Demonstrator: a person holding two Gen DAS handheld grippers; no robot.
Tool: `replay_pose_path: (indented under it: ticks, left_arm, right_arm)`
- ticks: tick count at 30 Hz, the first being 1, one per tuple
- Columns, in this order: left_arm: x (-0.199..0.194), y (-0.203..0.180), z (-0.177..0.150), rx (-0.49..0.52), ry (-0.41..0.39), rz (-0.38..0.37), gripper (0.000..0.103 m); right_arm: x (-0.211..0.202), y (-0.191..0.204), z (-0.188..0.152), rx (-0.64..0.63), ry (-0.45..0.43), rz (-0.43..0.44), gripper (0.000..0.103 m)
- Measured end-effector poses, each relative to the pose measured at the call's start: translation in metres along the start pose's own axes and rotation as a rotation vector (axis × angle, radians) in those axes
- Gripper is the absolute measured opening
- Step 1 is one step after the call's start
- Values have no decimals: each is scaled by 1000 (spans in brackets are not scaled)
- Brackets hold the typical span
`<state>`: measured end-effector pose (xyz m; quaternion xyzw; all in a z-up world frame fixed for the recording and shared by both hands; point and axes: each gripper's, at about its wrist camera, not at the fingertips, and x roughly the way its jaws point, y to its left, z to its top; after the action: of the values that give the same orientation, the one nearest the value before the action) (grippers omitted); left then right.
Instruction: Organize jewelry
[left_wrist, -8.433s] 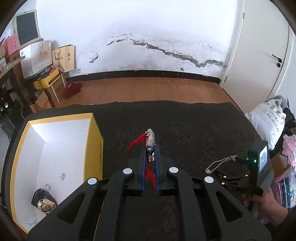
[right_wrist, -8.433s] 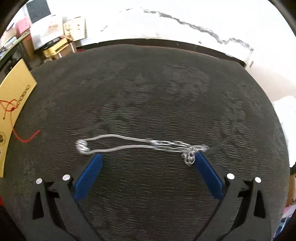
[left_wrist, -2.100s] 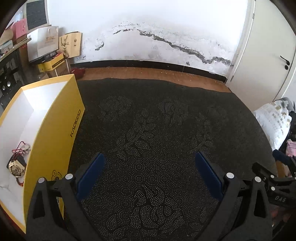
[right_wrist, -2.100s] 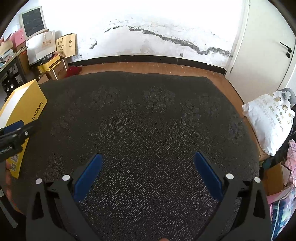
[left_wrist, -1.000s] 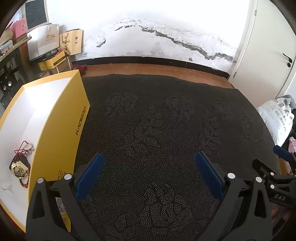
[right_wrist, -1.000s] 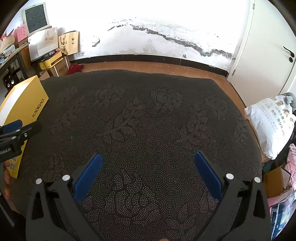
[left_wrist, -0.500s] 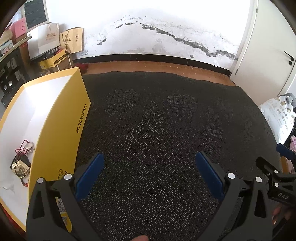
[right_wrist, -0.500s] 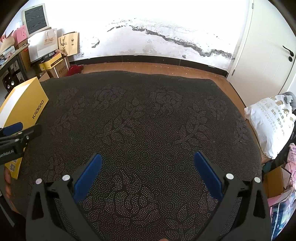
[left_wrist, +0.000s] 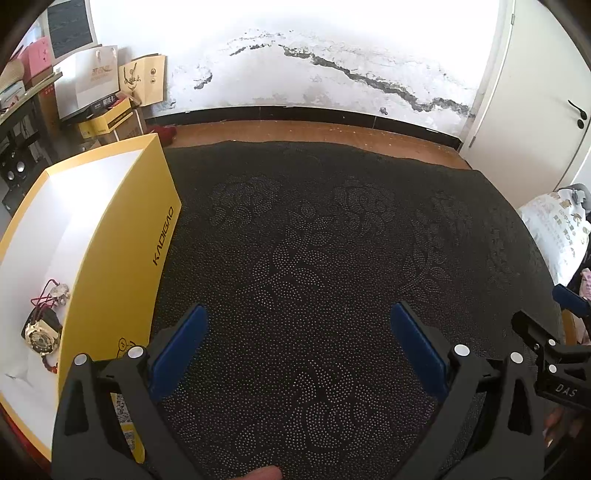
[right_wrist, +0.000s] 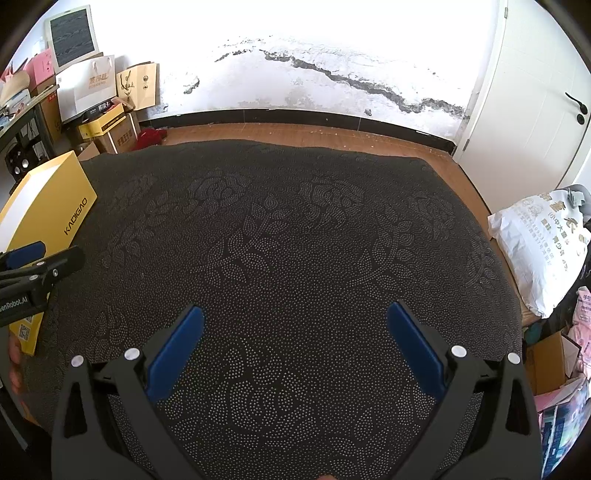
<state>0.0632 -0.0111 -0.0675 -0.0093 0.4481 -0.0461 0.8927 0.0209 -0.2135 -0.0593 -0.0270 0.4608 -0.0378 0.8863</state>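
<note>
I am holding both tongs spread wide and gripping nothing. My left gripper (left_wrist: 297, 325) is hovering over the dark patterned cloth (left_wrist: 332, 240); my right gripper (right_wrist: 295, 325) is doing the same over the cloth's middle. No jewelry is lying on the cloth in either view.

The task's pieces are sitting inside the yellow box (left_wrist: 122, 236), on its white floor: a gold-faced watch (left_wrist: 40, 334) near the close end, with a red cord piece (left_wrist: 51, 293) just beyond it, touching or nearly so. I cannot tell whether smaller items are lying further in.

The relation that matters: the box is standing to the left of my left gripper, its long axis running away from me, its near wall just beside my left finger (left_wrist: 181, 345). From the right wrist view the box (right_wrist: 48, 206) is lying well apart, beyond the left gripper (right_wrist: 35, 267). I am judging the left hand the nearer one for any further work at the box, and the sorting as apparently complete.
</note>
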Motion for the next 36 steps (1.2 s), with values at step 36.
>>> replay_pose_path:
  ticks: [36]
  left_arm:
    - [1, -4, -1, 11, 0, 3, 97]
  right_arm:
    - [-1, 0, 1, 0, 0, -1, 96]
